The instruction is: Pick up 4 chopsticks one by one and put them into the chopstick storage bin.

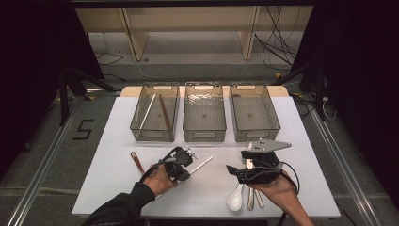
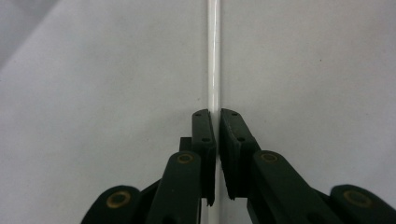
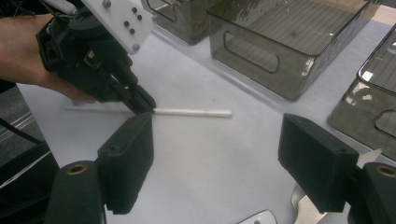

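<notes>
The left gripper (image 2: 215,116) clamps a white chopstick (image 2: 214,56) lying on the white table (image 1: 113,155); the right gripper (image 3: 219,158) hovers nearby, jaws wide.

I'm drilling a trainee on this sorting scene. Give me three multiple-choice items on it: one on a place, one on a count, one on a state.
1. Where does the white chopstick lie?
A. in the middle bin
B. on the table
C. across the white spoon

2. How many bins stand at the table's far side?
A. two
B. three
C. four

3. How does the right gripper stand?
A. open
B. shut on a spoon
C. shut on a chopstick

Key: 1 B, it rests flat on the white top; 2 B, three bins in a row; 3 A, its jaws stand wide apart with nothing between.
</notes>
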### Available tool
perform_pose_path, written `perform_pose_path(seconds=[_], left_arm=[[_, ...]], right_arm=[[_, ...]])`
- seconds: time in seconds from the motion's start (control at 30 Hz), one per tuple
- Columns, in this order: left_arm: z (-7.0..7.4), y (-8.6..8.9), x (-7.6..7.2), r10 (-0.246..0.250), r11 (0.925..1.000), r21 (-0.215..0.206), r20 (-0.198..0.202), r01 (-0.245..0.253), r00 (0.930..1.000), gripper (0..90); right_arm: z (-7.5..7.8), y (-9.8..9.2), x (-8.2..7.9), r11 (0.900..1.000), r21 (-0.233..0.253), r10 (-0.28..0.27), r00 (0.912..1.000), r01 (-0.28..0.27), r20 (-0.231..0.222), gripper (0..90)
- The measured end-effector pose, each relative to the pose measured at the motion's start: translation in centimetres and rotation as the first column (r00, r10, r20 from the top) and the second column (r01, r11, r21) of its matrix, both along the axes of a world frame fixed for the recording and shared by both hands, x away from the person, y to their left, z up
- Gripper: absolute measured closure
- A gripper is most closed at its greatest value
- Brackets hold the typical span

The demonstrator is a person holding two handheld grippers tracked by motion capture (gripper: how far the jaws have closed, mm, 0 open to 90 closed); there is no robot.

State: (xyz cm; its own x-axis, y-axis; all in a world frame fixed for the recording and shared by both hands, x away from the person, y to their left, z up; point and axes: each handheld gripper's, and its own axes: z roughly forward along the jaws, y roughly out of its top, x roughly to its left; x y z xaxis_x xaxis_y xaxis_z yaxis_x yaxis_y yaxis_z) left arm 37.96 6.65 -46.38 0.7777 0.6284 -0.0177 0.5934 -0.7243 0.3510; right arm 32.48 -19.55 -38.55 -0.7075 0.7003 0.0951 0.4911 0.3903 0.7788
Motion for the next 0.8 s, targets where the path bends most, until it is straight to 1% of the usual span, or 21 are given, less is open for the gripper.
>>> perform_pose_path(seconds=[0.13,0.17,0.27,0.33,0.5,0.63,0.7,0.8], left_arm=[[0.1,-0.1,0.0,-0.011,0.9999,0.004,0.001,0.011,0.9999,84.3],[0.1,-0.1,-0.1,-0.009,0.9999,-0.006,0.005,0.009,0.9999,84.3],[0.4,-0.1,-0.1,-0.021,0.9998,-0.007,0.013,0.021,0.9997,84.4],[0.6,0.0,-0.1,-0.02,0.9997,-0.015,0.021,0.02,0.9996,84.5],[1.1,0.6,0.2,-0.005,0.9994,-0.035,0.022,0.006,0.9998,84.5],[1.2,0.9,0.4,0.004,0.9985,-0.054,0.009,-0.003,1.0,84.5],[1.3,0.9,0.4,-0.002,0.9988,-0.048,0.009,0.002,1.0,84.5],[1.7,0.8,0.3,-0.005,0.9983,-0.057,0.019,0.006,0.9998,84.5]], right_arm=[[0.0,0.0,0.0,1.0,0.0,0.0,1.0,0.0,0.001,27.7],[0.0,0.0,0.0,1.0,0.0,0.0,1.0,0.0,0.001,27.7],[0.0,0.0,0.0,1.0,0.0,0.0,1.0,0.0,0.0,27.7],[0.0,0.0,0.0,1.0,0.001,0.0,1.0,0.0,0.001,27.7],[0.0,0.0,0.0,1.0,0.001,0.0,1.0,0.0,0.001,27.7],[0.0,0.0,0.0,1.0,0.0,0.001,1.0,-0.001,0.001,27.7],[0.0,0.0,0.0,1.0,0.0,0.002,1.0,-0.002,0.001,27.7],[0.0,0.0,0.0,1.0,0.001,0.001,1.0,-0.001,0.001,27.7]])
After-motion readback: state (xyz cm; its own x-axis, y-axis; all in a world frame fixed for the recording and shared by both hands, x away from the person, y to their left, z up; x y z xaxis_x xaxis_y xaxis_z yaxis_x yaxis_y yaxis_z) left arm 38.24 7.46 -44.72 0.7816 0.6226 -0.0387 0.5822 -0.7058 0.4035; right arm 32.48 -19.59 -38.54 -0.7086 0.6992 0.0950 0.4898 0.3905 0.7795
